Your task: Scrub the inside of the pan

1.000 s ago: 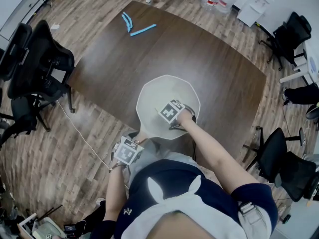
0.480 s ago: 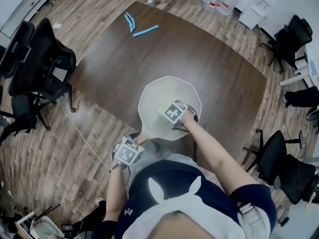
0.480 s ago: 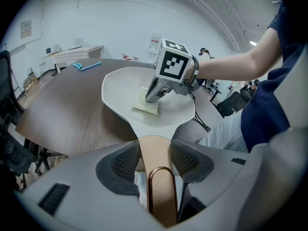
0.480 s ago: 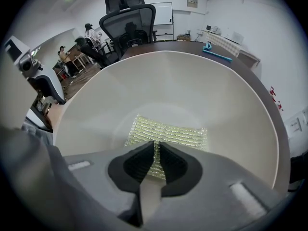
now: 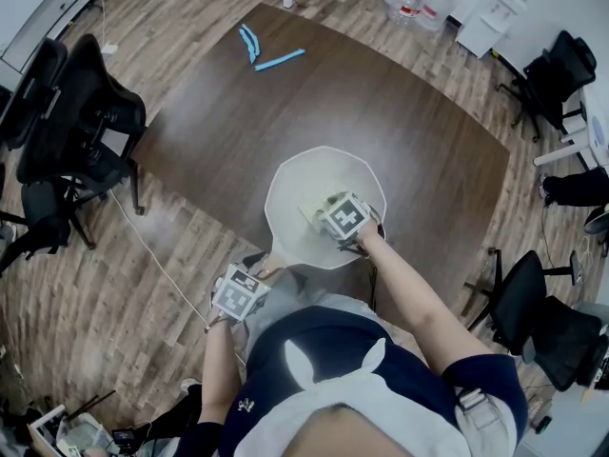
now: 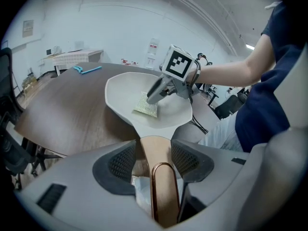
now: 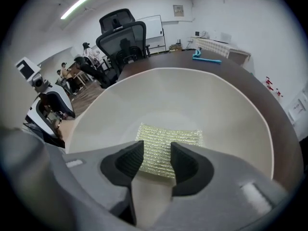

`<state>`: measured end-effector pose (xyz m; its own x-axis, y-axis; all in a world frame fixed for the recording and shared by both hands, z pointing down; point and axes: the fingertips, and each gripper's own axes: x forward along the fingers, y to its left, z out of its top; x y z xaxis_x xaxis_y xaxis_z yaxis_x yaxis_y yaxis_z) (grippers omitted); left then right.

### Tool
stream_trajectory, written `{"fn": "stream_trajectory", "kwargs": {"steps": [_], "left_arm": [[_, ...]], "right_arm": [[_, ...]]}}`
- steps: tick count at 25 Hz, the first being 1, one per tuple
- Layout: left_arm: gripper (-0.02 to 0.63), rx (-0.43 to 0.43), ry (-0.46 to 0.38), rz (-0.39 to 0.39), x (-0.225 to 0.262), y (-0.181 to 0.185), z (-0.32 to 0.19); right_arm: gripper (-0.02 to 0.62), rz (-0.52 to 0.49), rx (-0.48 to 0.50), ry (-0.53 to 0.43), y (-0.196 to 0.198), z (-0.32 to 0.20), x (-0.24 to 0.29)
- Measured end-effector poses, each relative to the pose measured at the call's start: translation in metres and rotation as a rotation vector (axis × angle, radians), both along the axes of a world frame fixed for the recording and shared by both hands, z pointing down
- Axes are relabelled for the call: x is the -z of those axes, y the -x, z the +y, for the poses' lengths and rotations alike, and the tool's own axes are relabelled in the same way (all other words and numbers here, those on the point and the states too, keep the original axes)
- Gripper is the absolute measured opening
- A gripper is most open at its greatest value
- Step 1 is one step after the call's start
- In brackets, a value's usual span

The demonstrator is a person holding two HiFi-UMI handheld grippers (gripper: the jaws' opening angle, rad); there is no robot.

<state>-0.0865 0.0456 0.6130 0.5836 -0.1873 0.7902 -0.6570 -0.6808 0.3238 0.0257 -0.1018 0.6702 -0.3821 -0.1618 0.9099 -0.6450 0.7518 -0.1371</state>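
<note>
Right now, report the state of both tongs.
Left tongs: closed on the pan handle.
Right tongs: just opened; scouring pad lies loose between the jaws.

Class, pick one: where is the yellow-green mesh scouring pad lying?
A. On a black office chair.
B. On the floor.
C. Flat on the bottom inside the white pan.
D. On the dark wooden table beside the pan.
C: the yellow-green mesh scouring pad lies flat inside the white pan, on its bottom.

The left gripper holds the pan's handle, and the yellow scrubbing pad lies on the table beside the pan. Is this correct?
Not quite: the scrubbing pad lies inside the pan, as the right gripper view shows. The left gripper does hold the handle.
</note>
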Motion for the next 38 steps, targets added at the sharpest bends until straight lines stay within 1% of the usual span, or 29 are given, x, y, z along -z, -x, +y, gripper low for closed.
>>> {"fn": "stream_trajectory", "kwargs": {"steps": [4, 7, 10, 12, 13, 14, 15, 17, 19, 21, 24, 26, 28, 32, 38], "left_arm": [[0.210, 0.070, -0.082, 0.042, 0.019, 0.013, -0.018], [0.210, 0.103, -0.143, 0.077, 0.036, 0.016, -0.033], [0.210, 0.114, -0.214, 0.101, 0.055, 0.010, -0.047], [0.209, 0.102, -0.261, 0.109, 0.066, 0.001, -0.053], [0.209, 0.092, -0.281, 0.110, 0.070, -0.005, -0.055], [0.209, 0.082, -0.299, 0.107, 0.074, -0.010, -0.057], [0.204, 0.076, -0.320, 0.098, 0.077, -0.014, -0.059], [0.113, 0.082, -0.369, 0.071, 0.082, -0.017, -0.066], [0.052, 0.100, -0.398, 0.063, 0.085, -0.020, -0.071], [0.005, 0.127, -0.396, 0.099, 0.090, -0.024, -0.074], [0.005, 0.165, -0.359, 0.195, 0.103, -0.032, -0.078], [0.005, 0.169, -0.357, 0.224, 0.109, -0.037, -0.081], [0.005, 0.157, -0.360, 0.235, 0.108, -0.041, -0.081], [0.003, 0.127, -0.353, 0.250, 0.107, -0.047, -0.080], [0.005, 0.111, -0.359, 0.262, 0.112, -0.052, -0.081]], "right_arm": [[0.172, -0.140, -0.055, -0.064, 0.007, -0.003, 0.026], [0.170, -0.235, -0.051, -0.058, 0.016, 0.004, 0.045], [0.167, -0.309, -0.038, -0.043, 0.026, 0.018, 0.060], [0.158, -0.351, -0.028, -0.050, 0.031, 0.027, 0.073], [0.135, -0.370, -0.026, -0.065, 0.033, 0.031, 0.080], [0.076, -0.386, -0.026, -0.088, 0.034, 0.033, 0.087], [0.054, -0.403, -0.031, -0.115, 0.034, 0.034, 0.096], [0.003, -0.445, -0.052, -0.171, 0.034, 0.034, 0.112], [0.000, -0.503, -0.070, -0.216, 0.035, 0.035, 0.127], [0.000, -0.557, -0.073, -0.251, 0.037, 0.039, 0.140], [-0.002, -0.606, -0.085, -0.286, 0.038, 0.045, 0.151], [-0.002, -0.635, -0.097, -0.299, 0.040, 0.049, 0.156], [-0.002, -0.646, -0.087, -0.312, 0.044, 0.053, 0.160], [-0.002, -0.624, -0.054, -0.323, 0.049, 0.055, 0.161], [-0.002, -0.624, -0.061, -0.318, 0.047, 0.056, 0.164]]}}
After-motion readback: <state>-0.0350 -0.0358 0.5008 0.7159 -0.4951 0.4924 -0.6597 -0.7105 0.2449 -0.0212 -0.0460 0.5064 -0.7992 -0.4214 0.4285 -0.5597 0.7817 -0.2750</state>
